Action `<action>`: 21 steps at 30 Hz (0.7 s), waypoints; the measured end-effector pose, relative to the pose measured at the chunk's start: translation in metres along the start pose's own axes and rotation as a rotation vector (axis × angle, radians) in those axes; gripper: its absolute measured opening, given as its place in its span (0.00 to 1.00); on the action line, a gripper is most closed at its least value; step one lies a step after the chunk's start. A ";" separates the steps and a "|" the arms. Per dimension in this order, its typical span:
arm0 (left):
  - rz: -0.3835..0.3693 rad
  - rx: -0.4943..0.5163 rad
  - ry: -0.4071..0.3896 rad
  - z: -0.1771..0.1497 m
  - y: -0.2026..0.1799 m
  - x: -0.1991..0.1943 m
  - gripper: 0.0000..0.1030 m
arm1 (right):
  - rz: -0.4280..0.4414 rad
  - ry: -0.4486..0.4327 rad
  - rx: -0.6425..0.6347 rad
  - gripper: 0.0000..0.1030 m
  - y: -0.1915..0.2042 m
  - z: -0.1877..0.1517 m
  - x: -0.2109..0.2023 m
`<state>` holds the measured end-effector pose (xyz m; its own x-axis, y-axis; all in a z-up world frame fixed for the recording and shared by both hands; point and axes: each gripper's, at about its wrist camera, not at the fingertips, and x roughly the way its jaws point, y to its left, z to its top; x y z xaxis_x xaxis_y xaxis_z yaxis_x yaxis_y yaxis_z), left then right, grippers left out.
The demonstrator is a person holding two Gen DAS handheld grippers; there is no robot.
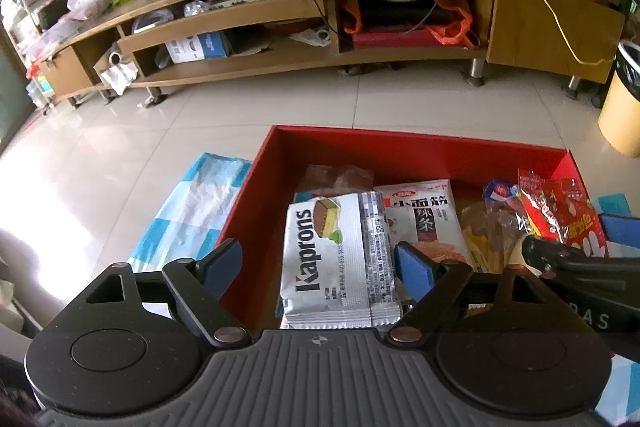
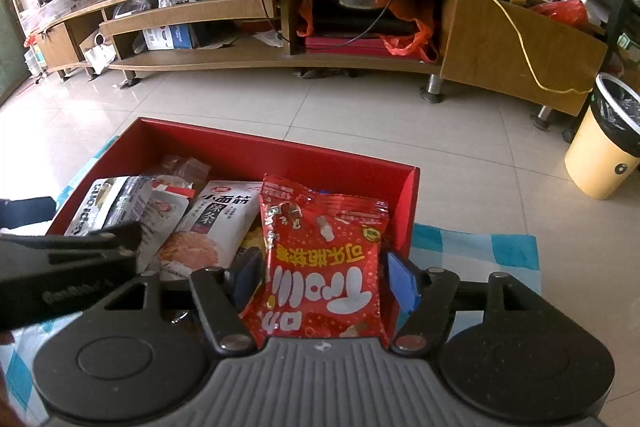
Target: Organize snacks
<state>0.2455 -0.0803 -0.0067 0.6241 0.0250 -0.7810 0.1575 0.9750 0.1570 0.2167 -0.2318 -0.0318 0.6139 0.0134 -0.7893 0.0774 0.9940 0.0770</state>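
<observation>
Both grippers stand open: our left gripper (image 1: 320,263) straddles the white foil Kaprons packet (image 1: 336,259), our right gripper (image 2: 320,277) the red plastic candy bag (image 2: 324,259), both released inside the red cardboard box (image 1: 400,147) at frame centre.

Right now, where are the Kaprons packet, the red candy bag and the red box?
Kaprons packet (image 1: 332,259): left wrist view, on its white front.
Red candy bag (image 2: 320,267): right wrist view, on its printed front.
Red box (image 1: 400,151): left wrist view, on its far inner wall.
</observation>
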 end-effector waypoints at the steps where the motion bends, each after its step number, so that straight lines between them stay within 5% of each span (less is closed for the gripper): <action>1: -0.001 -0.006 -0.001 0.000 0.001 -0.001 0.86 | -0.001 -0.004 0.004 0.65 -0.001 0.000 -0.001; 8: -0.036 -0.037 -0.006 0.002 0.007 -0.011 0.87 | -0.003 -0.019 0.017 0.70 -0.006 0.000 -0.012; 14: -0.142 -0.078 0.017 0.002 0.009 -0.017 0.87 | 0.010 -0.029 0.025 0.71 -0.007 -0.001 -0.020; 21: -0.098 -0.060 -0.008 -0.005 0.011 -0.031 0.89 | 0.004 -0.042 0.054 0.71 -0.013 -0.008 -0.034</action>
<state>0.2238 -0.0696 0.0160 0.6139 -0.0729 -0.7860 0.1723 0.9841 0.0433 0.1880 -0.2438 -0.0108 0.6468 0.0118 -0.7625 0.1166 0.9866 0.1142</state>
